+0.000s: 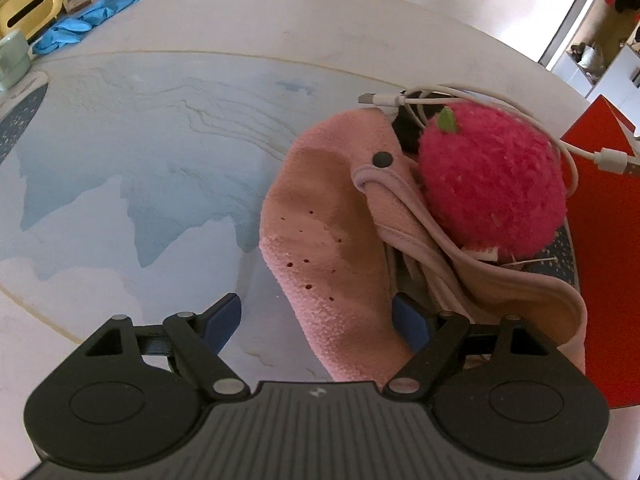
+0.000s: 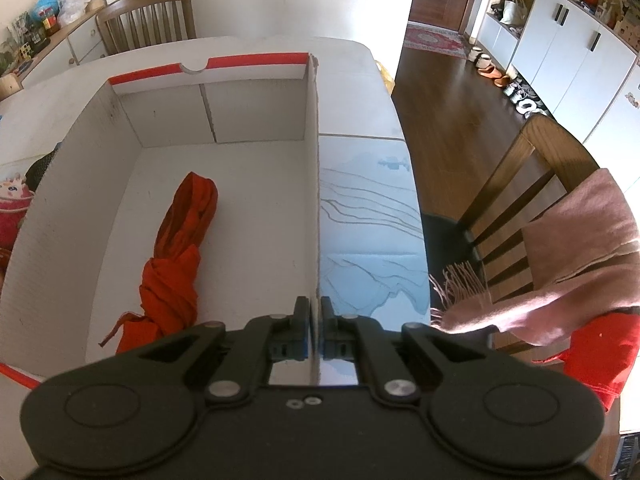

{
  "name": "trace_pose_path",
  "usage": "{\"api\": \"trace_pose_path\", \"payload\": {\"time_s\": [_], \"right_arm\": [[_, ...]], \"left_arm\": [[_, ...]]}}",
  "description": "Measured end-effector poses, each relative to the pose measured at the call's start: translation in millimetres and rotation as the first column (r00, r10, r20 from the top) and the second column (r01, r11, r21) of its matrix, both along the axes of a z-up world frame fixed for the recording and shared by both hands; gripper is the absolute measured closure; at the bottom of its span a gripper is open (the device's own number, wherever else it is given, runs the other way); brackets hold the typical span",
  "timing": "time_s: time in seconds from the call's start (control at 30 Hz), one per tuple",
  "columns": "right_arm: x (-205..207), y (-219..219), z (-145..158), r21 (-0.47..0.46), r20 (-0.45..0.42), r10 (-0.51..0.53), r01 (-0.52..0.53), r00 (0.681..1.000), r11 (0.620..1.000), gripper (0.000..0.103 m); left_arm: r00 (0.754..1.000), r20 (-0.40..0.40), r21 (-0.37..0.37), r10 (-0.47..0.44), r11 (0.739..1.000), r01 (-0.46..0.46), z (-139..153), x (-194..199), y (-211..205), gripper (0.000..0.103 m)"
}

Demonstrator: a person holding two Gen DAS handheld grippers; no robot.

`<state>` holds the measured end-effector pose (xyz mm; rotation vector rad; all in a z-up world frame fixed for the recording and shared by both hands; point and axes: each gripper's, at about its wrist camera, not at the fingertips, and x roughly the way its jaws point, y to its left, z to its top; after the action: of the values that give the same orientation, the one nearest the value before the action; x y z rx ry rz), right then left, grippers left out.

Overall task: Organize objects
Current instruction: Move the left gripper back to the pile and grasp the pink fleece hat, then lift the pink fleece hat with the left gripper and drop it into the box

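Note:
In the left wrist view my left gripper (image 1: 316, 320) is open, its fingers either side of the near end of a pink fleece cloth item (image 1: 332, 232) lying on the table. A fuzzy pink strawberry toy (image 1: 492, 184) rests against it, with a white USB cable (image 1: 440, 98) looped behind. In the right wrist view my right gripper (image 2: 315, 334) is shut on the right wall of a white cardboard box (image 2: 312, 184) with red trim. A twisted red cloth (image 2: 176, 256) lies inside the box.
The box's red outer side (image 1: 600, 260) stands right of the toy. Blue gloves (image 1: 84, 20), a yellow tissue box (image 1: 28, 4) and a glass sit at the table's far left. A wooden chair (image 2: 516, 196) draped with a pink scarf (image 2: 580, 256) stands beside the table's right edge.

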<state>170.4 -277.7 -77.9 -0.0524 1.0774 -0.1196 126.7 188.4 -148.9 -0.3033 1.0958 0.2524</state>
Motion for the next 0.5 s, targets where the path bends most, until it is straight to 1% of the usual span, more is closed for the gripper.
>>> {"api": "trace_pose_path", "payload": {"time_s": [0.03,0.07,0.1,0.13,0.23,0.33,0.37,0.4,0.43,0.47,0.5], "right_arm": [[0.3,0.1,-0.1,0.0,0.0,0.0,0.0,1.0,1.0,0.099],[0.3,0.2,-0.1,-0.001,0.0,0.0,0.0,1.0,1.0,0.099],[0.4,0.4,-0.1,-0.002,0.0,0.0,0.0,1.0,1.0,0.099],[0.7,0.1,-0.1,-0.002,0.001,0.0,0.0,1.0,1.0,0.099],[0.4,0.2,-0.3,-0.001,0.001,0.0,0.0,1.0,1.0,0.099],[0.5,0.2,-0.3,-0.002,0.001,0.0,0.0,1.0,1.0,0.099],[0.4,0.4,-0.2,-0.001,0.001,0.0,0.0,1.0,1.0,0.099],[0.5,0.3,-0.3,-0.001,0.002,0.0,0.0,1.0,1.0,0.099],[0.5,0.3,-0.3,-0.001,0.002,0.0,0.0,1.0,1.0,0.099],[0.4,0.4,-0.2,-0.001,0.002,-0.001,0.001,1.0,1.0,0.099],[0.4,0.4,-0.2,-0.001,0.002,0.0,0.0,1.0,1.0,0.099]], "left_arm": [[1.0,0.005,-0.001,-0.004,1.0,0.004,1.3,-0.7,-0.3,0.034],[1.0,0.01,-0.004,-0.009,1.0,0.009,2.9,-1.3,-1.0,0.039],[1.0,0.012,-0.009,-0.013,1.0,0.013,4.2,-1.7,-1.5,0.049],[1.0,0.013,-0.018,-0.016,1.0,0.017,5.3,-1.9,-1.6,0.055],[1.0,0.021,-0.022,-0.013,1.0,0.014,9.3,-4.1,-1.9,0.066],[0.999,0.032,-0.019,-0.015,1.0,0.016,14.7,-7.1,-3.2,0.073],[0.999,0.035,-0.01,-0.019,1.0,0.019,16.7,-7.6,-4.4,0.076],[0.999,0.041,0.006,-0.024,1.0,0.023,19.2,-8.6,-6.2,0.084],[0.999,0.046,0.025,-0.028,0.999,0.027,21.1,-9.2,-7.7,0.087],[0.998,0.048,0.042,-0.033,0.999,0.031,23.5,-9.9,-9.9,0.088],[0.998,0.052,0.048,-0.037,0.998,0.034,24.9,-10.2,-10.8,0.09]]}}
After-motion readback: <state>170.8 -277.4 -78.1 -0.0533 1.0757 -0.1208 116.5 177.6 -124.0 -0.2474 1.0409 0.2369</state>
